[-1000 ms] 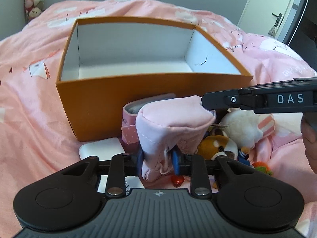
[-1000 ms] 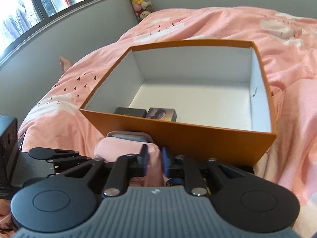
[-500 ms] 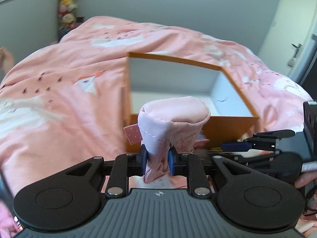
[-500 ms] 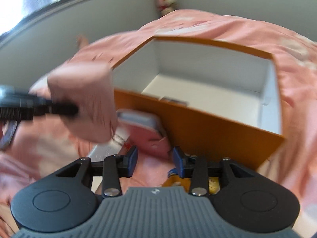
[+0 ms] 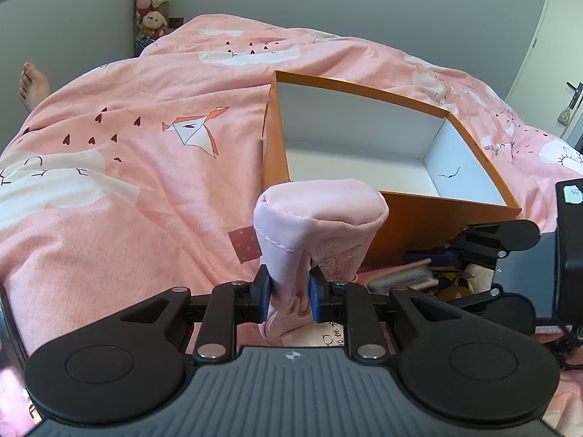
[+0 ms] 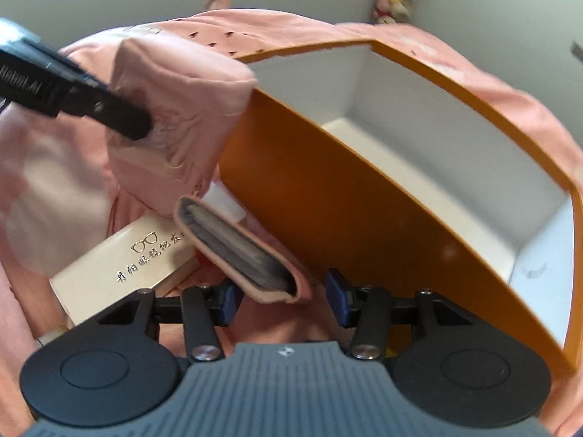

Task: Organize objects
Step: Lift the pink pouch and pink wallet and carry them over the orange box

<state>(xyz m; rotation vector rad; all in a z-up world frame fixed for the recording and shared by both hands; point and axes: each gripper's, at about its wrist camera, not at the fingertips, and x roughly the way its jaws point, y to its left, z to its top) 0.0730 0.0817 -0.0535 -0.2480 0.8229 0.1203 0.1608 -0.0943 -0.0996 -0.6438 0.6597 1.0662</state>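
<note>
Our left gripper (image 5: 289, 300) clenches the soft, light pink pouch (image 5: 320, 211) low on its gathered cloth, while our right gripper (image 6: 282, 300) hangs released around the stiffer pink wallet (image 6: 240, 251).

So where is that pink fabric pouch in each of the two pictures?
Left wrist view: the pink fabric pouch stands at centre, pinched by the left hand-held gripper, just in front of the orange box.
Right wrist view: the pouch sits upper left, hanging left of the box.
Shared landmark: the orange box with its white inside.
</note>
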